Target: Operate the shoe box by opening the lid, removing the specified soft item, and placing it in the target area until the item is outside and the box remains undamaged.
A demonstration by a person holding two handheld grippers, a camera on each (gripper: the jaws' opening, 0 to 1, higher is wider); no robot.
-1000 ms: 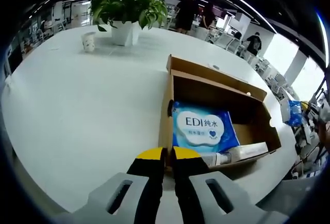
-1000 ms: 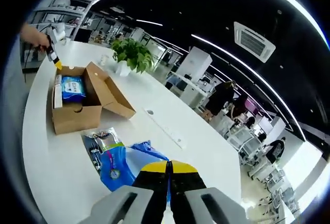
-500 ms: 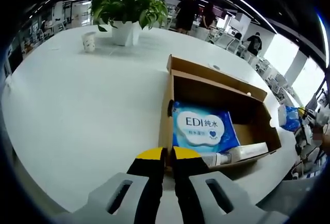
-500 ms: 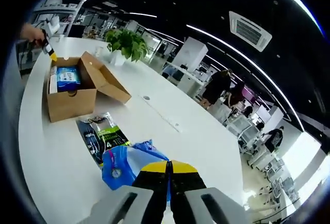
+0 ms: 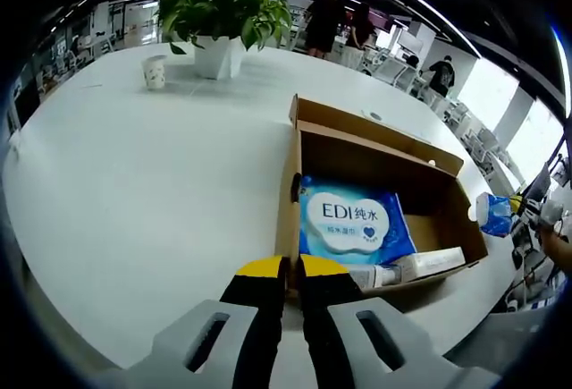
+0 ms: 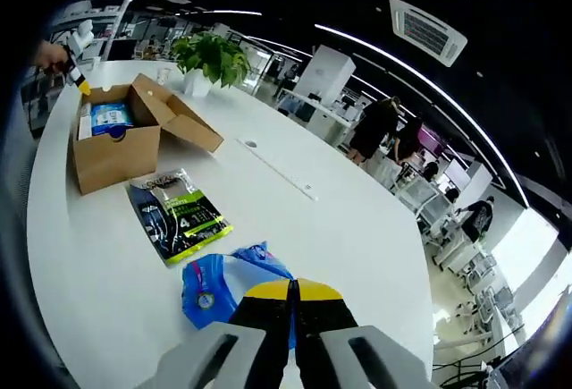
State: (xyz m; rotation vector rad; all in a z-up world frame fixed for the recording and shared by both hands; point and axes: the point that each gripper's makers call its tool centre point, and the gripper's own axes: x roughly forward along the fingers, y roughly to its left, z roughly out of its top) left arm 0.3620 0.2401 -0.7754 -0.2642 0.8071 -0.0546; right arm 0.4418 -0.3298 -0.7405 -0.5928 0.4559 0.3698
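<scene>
Left gripper view: left gripper point(image 5: 291, 268) low over the table point(image 5: 134, 192), jaws pressed together, yellow tips at the near corner of the box point(image 5: 375, 183); contact with the cardboard hard to judge. Box open, lid point(image 5: 366, 125) folded back on the far side. Inside, a blue wipes pack point(image 5: 351, 221) lying flat, with a white tube point(image 5: 420, 266) beside it along the near wall, partly cut off by that wall. Far off on the table, a plant point(image 5: 223, 13) in a white pot and a paper cup point(image 5: 154, 71) just beside it. At the right edge, a blue bag point(image 5: 496, 213), small and blurred.

Right gripper view: right gripper point(image 6: 291, 289) raised above the table point(image 6: 340, 228), jaws clenched, nothing visibly pinched between the tips. Just ahead of the tips, the blue bag point(image 6: 228, 282) lying crumpled on the table, outside the box, its near end hidden behind the jaws. Next to it, apart, a dark flat packet point(image 6: 177, 215) with green print; print unreadable. Farther left, the box point(image 6: 121, 139) with the lid point(image 6: 179, 116) open and the wipes pack point(image 6: 109, 118) showing inside. At its far corner, the left gripper point(image 6: 79, 80) held by a hand point(image 6: 49, 54), tiny, jaw state unclear from here. Plant point(image 6: 210, 54) beyond the box.
</scene>
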